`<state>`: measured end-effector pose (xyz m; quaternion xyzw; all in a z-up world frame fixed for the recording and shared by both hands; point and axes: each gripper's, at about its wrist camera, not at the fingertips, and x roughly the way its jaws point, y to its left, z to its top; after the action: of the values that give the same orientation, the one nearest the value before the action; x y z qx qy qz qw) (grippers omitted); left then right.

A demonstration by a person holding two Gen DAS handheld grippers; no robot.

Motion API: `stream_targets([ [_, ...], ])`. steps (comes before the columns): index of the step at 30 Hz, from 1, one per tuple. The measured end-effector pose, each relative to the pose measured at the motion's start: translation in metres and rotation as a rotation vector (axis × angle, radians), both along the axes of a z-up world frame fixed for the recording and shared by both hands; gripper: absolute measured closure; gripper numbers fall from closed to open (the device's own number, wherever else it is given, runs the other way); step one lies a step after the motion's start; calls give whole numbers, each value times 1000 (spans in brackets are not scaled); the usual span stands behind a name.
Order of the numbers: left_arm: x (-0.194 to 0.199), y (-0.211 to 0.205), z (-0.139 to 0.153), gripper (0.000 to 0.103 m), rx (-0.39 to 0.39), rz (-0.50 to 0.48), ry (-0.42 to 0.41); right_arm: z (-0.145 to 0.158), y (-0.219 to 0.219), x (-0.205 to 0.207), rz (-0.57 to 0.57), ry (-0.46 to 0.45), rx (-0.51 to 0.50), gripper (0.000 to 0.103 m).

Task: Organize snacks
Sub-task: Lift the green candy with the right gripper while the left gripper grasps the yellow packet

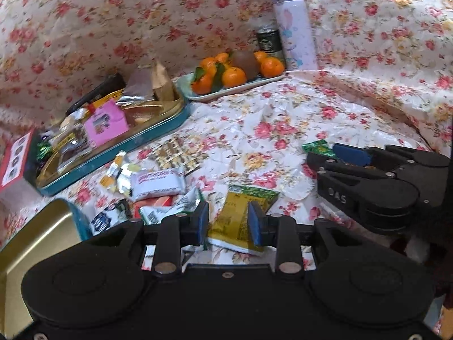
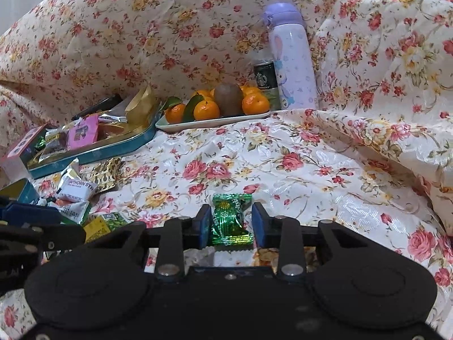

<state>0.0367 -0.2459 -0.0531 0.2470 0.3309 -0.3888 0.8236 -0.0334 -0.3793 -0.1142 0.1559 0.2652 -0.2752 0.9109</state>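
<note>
A green foil candy [image 2: 230,212] sits between the blue pads of my right gripper [image 2: 231,225], which is shut on it just over the floral cloth. My left gripper [image 1: 228,222] stands open above a yellow and green snack packet [image 1: 240,215] that lies flat on the cloth; its pads do not touch it. To the left of that packet lies a heap of loose snacks, among them a white hawthorn packet [image 1: 157,182]. A teal tin tray [image 1: 119,153] at the left holds several packets and a pink box [image 1: 106,124]. The right gripper with the candy [image 1: 317,146] shows at the right of the left wrist view.
A pale plate [image 1: 235,92] of tangerines and a kiwi stands at the back, with a dark can [image 1: 267,39] and a lilac bottle [image 1: 294,28] behind it. A gold tin lid [image 1: 36,232] lies at the near left. Floral cloth rises at the back and right.
</note>
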Motion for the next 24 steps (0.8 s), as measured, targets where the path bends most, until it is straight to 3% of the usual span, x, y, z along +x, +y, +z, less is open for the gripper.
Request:
stream_targets([
  [5,2,-5,-7,61,40,-81,39,0,0,0,6,-2,3,68],
  [18,6,-12,-11,58,56,-76,-1,-1,1,1,9,6,-5,68],
  [24,20,-14,-15,53,41,-41,53,-1,1,1,9,5,-5,68],
])
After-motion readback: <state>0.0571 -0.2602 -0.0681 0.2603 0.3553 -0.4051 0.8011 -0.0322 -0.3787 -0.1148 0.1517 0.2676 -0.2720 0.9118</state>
